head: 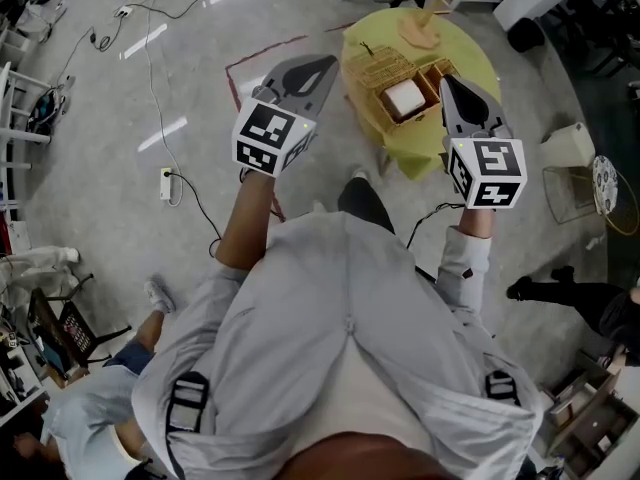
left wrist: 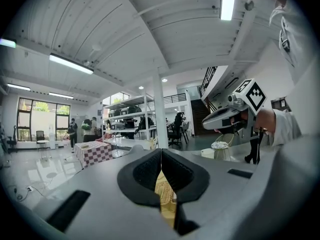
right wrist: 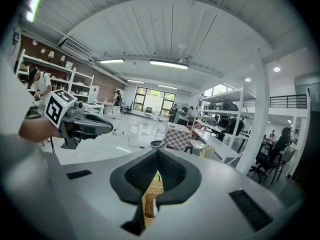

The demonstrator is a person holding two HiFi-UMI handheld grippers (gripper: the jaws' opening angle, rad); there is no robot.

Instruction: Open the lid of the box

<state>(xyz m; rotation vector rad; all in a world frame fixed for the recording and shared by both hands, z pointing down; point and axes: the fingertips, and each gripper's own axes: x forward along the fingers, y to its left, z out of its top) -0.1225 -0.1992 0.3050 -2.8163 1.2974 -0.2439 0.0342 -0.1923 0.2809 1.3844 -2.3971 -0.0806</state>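
A woven wicker box (head: 405,100) stands on a small round table with a yellow-green cloth (head: 470,53); a white inside shows from above. A woven panel (head: 378,68) that looks like its lid lies laid back at its left. My left gripper (head: 322,65) hangs in the air left of the table, its jaws shut with nothing held. My right gripper (head: 449,82) hovers over the table's right side, just right of the box, also shut and empty. In the left gripper view the pads (left wrist: 161,151) meet, with wicker (left wrist: 165,194) below. The right gripper view shows the same (right wrist: 158,151).
A wooden stand (head: 420,28) sits at the table's far edge. On the floor lie a power strip with cables (head: 167,183), a white box (head: 570,143) and a wire basket (head: 565,193). Another person crouches at the lower left (head: 90,408).
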